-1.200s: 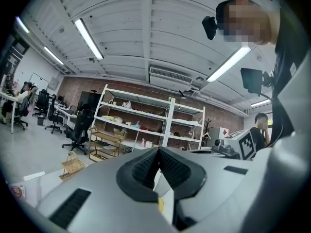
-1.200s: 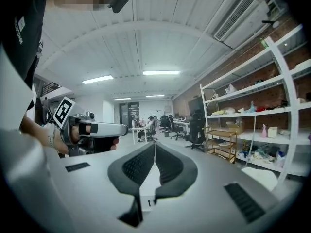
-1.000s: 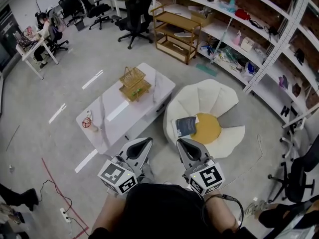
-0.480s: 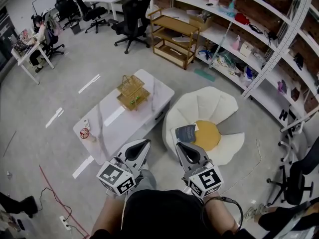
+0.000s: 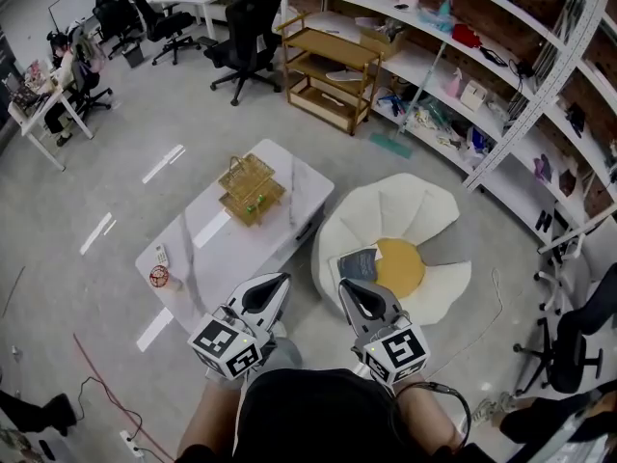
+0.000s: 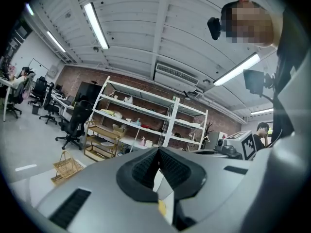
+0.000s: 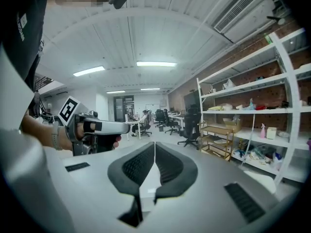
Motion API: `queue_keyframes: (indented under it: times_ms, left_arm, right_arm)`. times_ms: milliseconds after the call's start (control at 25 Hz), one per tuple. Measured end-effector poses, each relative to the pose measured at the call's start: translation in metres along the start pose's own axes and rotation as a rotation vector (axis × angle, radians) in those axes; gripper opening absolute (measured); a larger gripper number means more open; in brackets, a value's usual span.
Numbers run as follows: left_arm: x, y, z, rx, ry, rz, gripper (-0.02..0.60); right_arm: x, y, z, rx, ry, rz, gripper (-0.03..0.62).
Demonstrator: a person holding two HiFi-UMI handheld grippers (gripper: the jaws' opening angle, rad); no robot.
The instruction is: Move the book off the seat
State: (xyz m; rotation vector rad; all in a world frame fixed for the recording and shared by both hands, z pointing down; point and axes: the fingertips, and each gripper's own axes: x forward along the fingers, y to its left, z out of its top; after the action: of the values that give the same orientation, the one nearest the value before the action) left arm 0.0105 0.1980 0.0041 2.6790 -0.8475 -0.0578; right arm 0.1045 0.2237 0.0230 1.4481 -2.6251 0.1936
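A dark blue-grey book (image 5: pixel 359 263) lies on the left side of a white petal-shaped seat (image 5: pixel 405 208), beside its round yellow cushion (image 5: pixel 400 266). Both grippers are held low in front of the person's body, short of the seat. My left gripper (image 5: pixel 277 283) is shut and empty and points toward the table's near corner. My right gripper (image 5: pixel 348 288) is also shut and empty, with its tip just below the book in the head view and not touching it. The left gripper view shows the left gripper (image 6: pixel 158 154) with its jaws together. In the right gripper view the right gripper (image 7: pixel 154 151) has its jaws together as well.
A low white marble table (image 5: pixel 207 249) stands left of the seat with a wicker basket (image 5: pixel 249 188) and a small red item (image 5: pixel 159 277) on it. Long shelving (image 5: pixel 463 46) runs behind the seat. A wooden rack (image 5: pixel 328 61) and office chairs (image 5: pixel 241 41) stand farther off.
The seat, book and table have slid lower in the head view, so they sit nearer the grippers. Both grippers stay shut in front of the body.
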Motion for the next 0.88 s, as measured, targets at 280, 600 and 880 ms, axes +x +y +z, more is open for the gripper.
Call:
queue_keyframes:
  times_ms: [280,600,880]
  left_arm:
    - [0.022,0.025,0.008,0.006,0.035,-0.062,0.006]
    - [0.031,0.066,0.018,0.003,0.058,-0.115,0.006]
    - [0.029,0.106,0.031,-0.004,0.061,-0.146,0.006]
  right_arm:
    - [0.032,-0.016,0.004,0.007,0.02,-0.041,0.017]
    - [0.074,-0.02,0.011,0.006,0.032,-0.087,0.017]
    - [0.111,-0.017,0.017,0.01,0.048,-0.125,0.017]
